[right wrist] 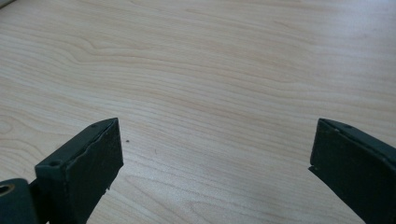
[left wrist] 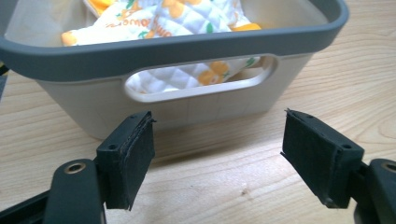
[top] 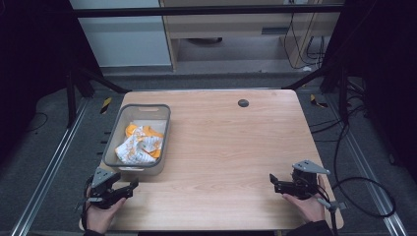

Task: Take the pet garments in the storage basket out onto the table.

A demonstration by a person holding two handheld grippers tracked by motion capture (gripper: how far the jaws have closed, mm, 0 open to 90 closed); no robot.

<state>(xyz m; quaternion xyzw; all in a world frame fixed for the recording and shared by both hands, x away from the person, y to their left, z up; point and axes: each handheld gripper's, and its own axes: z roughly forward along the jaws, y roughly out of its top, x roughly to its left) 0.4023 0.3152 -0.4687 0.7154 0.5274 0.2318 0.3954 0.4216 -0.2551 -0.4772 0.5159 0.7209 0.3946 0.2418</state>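
Left tool (top: 129, 188): at 7 o'clock on the table (top: 231, 147), jaws spread wide, nothing between them, touching nothing; they face the near end wall of the basket (top: 139, 169), just short of it.

Basket: grey-rimmed, at 9 o'clock on the table, handle slot in its near wall. Holds a crumpled white-and-orange quilted cloth (top: 139, 145), which lies inside it.

Right tool (top: 273, 183): at 4 o'clock, jaws spread wide, empty, over bare wood, well apart from the basket.
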